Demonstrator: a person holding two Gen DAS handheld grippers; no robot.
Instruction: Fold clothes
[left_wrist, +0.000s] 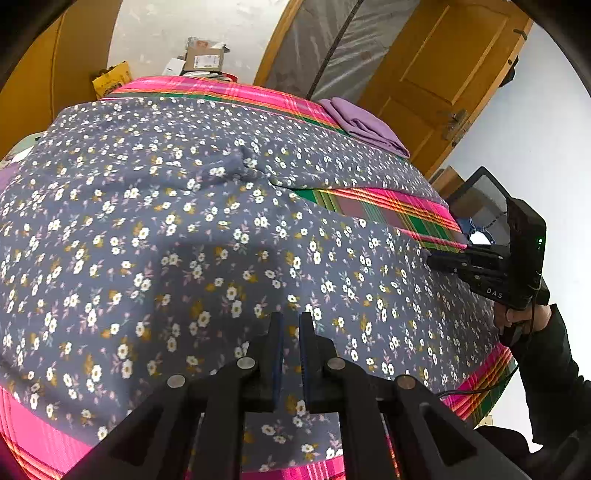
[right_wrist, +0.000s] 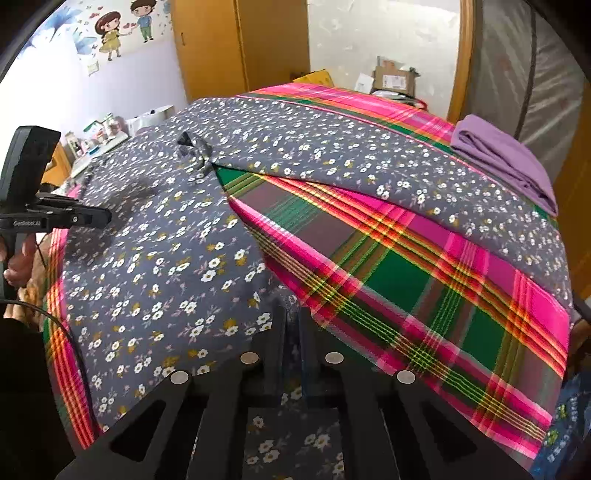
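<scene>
- Right now you're at the grab stage – the floral garment (left_wrist: 184, 240) lies spread over the plaid bedcover (right_wrist: 424, 295), looks like trousers with two legs splitting from a bunched crotch at about 12 o'clock in the left wrist view.
- Left gripper (left_wrist: 291, 325): jaws nearly together with floral cloth running between them at the near hem, 6 o'clock – reads as pinching the fabric, but the actual pad contact is hard to see.
- Right gripper (right_wrist: 291, 325): jaws pressed close at the inner edge of the near leg, cloth showing below and between them – looks like a pinch on the garment edge; in the left view you see it nosing in from 3 o'clock.
- Next move, as I judge it: lift both pinched points together and carry the near leg over the far leg toward 1 o'clock; keep tension even so the hem doesn't sag or drag the bedcover.
- Risk: thin slippery fabric, one pinch could slip out.
- Folded purple cloth (right_wrist: 506, 158) sits at 2 o'clock, well apart – leave it.
- Hidden: fingertips' contact under the cloth, waistband end cut off at 9 o'clock, far leg end lost over the bed edge.
- Your hand (right_wrist: 18, 258) is only partly in frame, at the left edge.
</scene>
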